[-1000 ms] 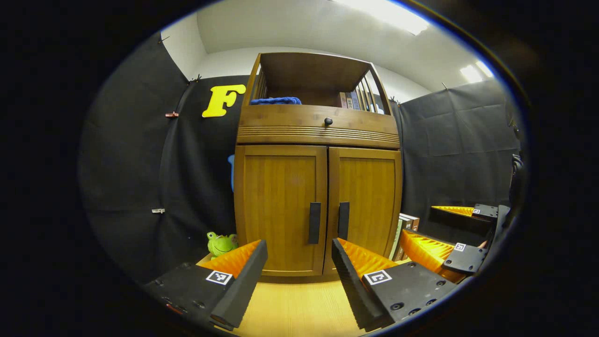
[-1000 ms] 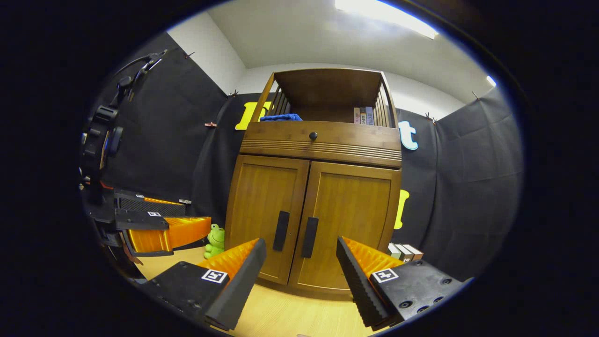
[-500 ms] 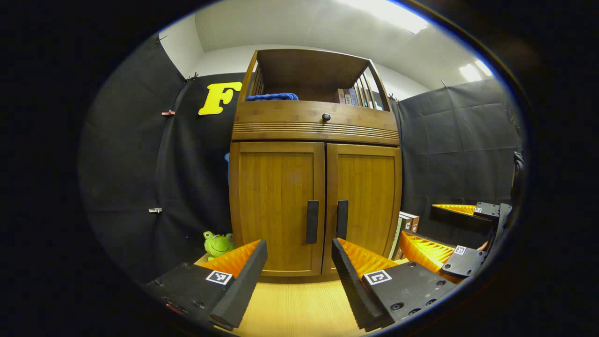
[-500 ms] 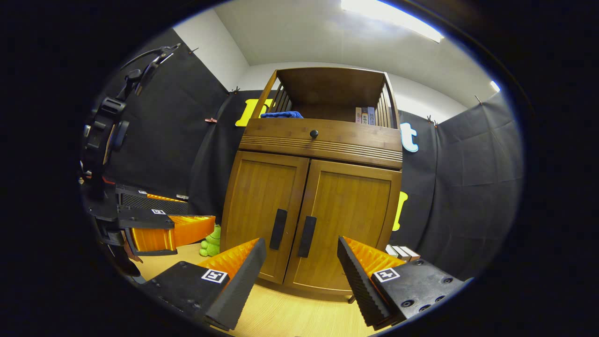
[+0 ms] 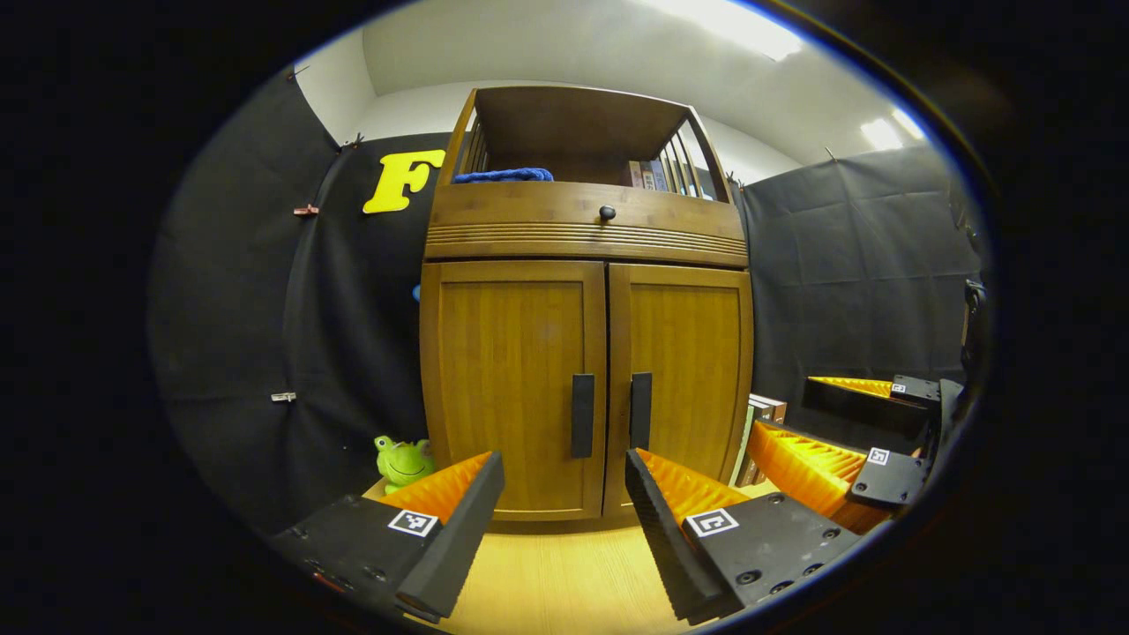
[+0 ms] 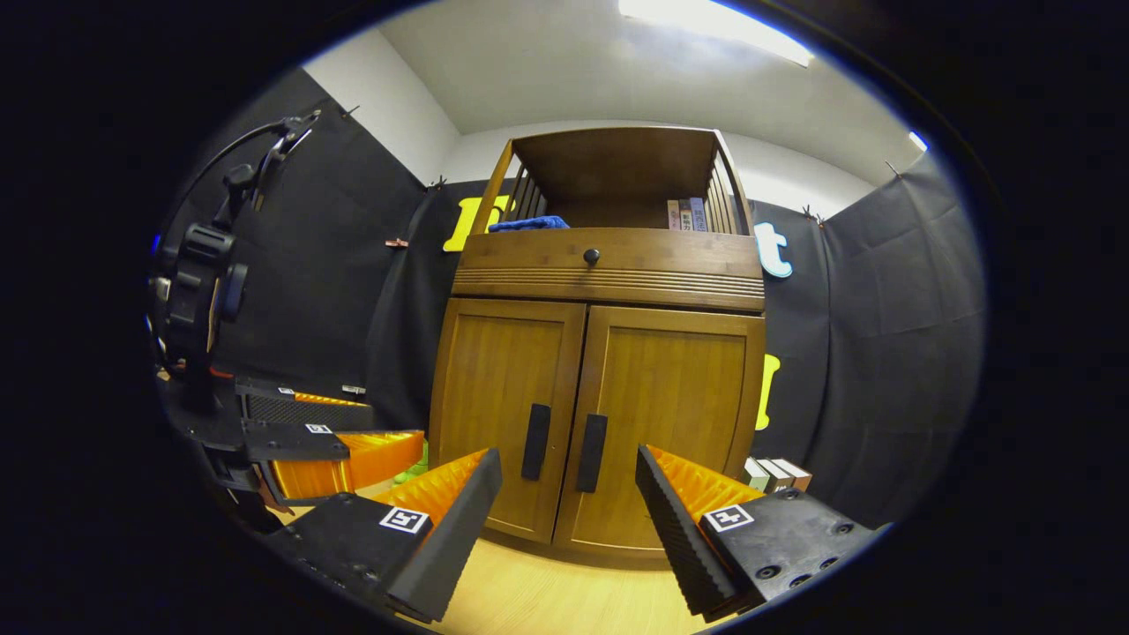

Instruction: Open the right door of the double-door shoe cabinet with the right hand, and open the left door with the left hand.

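Left gripper view: shoe cabinet (image 5: 586, 353) closer than a second ago, both doors shut. Left gripper (image 5: 557, 507) fingers spread, empty, near left handle (image 5: 582, 415). Right gripper (image 6: 564, 507) likewise, near right handle (image 6: 591, 452). Approach only.

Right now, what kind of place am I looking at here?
Likely a staged recording booth rather than a real home: black cloth wall all round, a wooden double-door shoe cabinet on a pale wood floor, with props such as a green frog toy beside it.
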Tool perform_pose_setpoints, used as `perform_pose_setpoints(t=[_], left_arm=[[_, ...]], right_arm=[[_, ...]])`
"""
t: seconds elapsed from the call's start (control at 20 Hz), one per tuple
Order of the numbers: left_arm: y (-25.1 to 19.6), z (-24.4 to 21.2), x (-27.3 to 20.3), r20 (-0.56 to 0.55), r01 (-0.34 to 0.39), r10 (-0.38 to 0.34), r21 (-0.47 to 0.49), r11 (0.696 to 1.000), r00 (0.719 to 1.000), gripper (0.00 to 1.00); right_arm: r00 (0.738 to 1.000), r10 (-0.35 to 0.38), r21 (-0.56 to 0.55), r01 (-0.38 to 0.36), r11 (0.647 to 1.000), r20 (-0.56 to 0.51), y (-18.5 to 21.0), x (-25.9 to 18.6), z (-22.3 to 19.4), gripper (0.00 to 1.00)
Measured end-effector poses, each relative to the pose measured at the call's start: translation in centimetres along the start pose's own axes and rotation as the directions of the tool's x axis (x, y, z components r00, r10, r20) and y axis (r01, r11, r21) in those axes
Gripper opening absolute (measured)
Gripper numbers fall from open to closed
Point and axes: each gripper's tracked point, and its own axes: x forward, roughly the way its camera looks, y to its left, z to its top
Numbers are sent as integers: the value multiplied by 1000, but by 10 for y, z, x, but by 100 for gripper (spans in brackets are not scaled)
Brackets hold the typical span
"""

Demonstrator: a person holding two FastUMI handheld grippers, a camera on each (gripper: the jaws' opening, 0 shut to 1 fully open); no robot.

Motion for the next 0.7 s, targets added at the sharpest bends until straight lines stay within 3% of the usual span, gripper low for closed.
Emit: perform_pose_setpoints(t=[0.3, 0.5, 0.7], left_arm=[[10, 13, 4, 70, -40, 39, 10, 999, 997, 94], [4, 9, 5, 63, -2, 4, -22, 1000, 998, 95], [10, 6, 11, 46, -12, 12, -9, 1000, 999, 95]], right_arm=[[999, -43, 15, 43, 999, -12, -12, 1, -1, 97], [999, -27, 39, 29, 999, -38, -10, 10, -8, 96], [998, -29, 23, 31, 999, -64, -8, 19, -19, 97]])
